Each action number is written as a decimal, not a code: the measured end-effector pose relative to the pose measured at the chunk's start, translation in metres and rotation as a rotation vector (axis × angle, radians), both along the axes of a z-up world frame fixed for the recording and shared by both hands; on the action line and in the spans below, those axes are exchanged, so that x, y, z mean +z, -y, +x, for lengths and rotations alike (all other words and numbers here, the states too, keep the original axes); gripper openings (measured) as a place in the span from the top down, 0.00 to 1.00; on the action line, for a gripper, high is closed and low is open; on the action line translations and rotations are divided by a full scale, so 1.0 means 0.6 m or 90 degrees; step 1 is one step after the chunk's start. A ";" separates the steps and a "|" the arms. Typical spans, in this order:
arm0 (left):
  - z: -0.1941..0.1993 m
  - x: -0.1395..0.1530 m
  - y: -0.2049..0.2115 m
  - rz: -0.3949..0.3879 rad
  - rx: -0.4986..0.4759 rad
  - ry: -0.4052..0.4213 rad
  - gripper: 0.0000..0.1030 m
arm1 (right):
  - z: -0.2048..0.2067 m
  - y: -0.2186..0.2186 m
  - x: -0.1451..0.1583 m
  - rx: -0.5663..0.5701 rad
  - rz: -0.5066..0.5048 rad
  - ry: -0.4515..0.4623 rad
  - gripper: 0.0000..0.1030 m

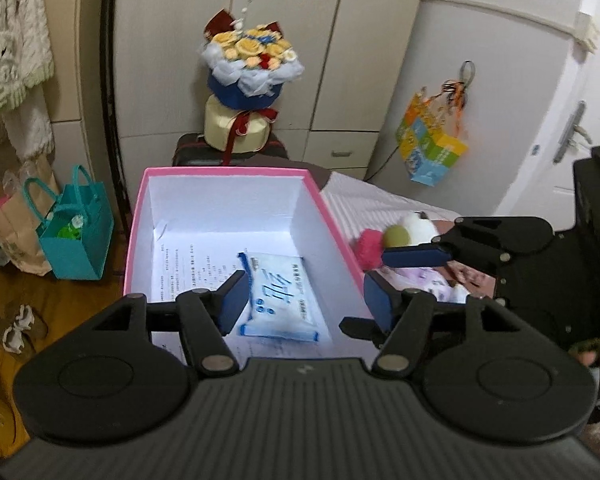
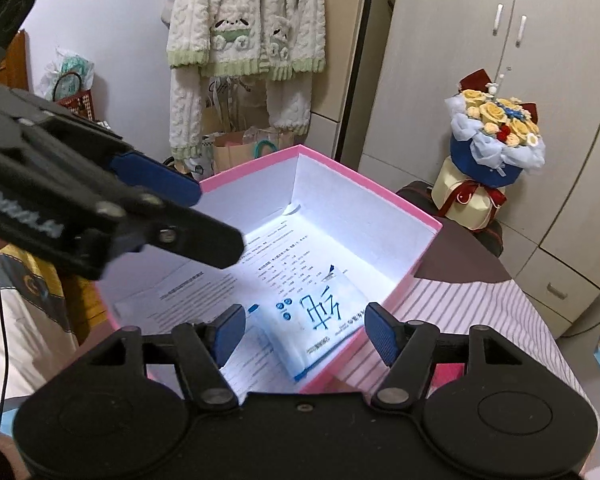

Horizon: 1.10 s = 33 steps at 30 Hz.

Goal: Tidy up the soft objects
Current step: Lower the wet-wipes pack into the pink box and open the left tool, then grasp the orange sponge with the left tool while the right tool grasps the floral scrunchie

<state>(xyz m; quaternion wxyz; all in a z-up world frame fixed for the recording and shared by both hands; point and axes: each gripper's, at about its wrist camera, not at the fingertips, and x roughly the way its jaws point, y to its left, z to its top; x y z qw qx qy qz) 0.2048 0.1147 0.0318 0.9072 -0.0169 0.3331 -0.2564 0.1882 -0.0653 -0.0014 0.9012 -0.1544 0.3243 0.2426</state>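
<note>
A pink box (image 1: pixel 332 216) with a white inside stands open on the striped bed; it also shows in the right wrist view (image 2: pixel 424 216). A white and blue tissue pack (image 1: pixel 280 300) lies in it on printed paper, also seen in the right wrist view (image 2: pixel 316 316). A plush toy with pink, green and white parts (image 1: pixel 396 236) lies on the bed to the right of the box. My left gripper (image 1: pixel 306 300) is open and empty above the box's near edge. My right gripper (image 2: pixel 304 332) is open and empty above the box; in the left wrist view it (image 1: pixel 416 258) hovers by the plush toy.
A flower bouquet (image 1: pixel 252 64) stands on a dark suitcase beyond the box. A teal bag (image 1: pixel 76 236) and paper bags sit on the floor at left. A colourful bag (image 1: pixel 428 140) hangs on the wardrobe door. A knitted garment (image 2: pixel 244 36) hangs on the wall.
</note>
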 end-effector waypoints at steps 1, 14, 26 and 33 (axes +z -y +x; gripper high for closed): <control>-0.009 0.006 0.000 -0.002 -0.005 0.004 0.38 | -0.008 0.005 0.005 -0.001 0.005 0.000 0.31; -0.110 0.031 0.059 0.008 -0.104 0.023 0.33 | -0.117 0.140 0.060 -0.046 0.083 0.004 0.28; -0.157 -0.018 0.184 0.016 -0.235 0.010 0.31 | -0.197 0.306 0.022 -0.159 0.094 0.020 0.24; -0.153 -0.059 0.261 0.025 -0.282 -0.018 0.31 | -0.196 0.367 -0.016 -0.175 0.118 0.016 0.24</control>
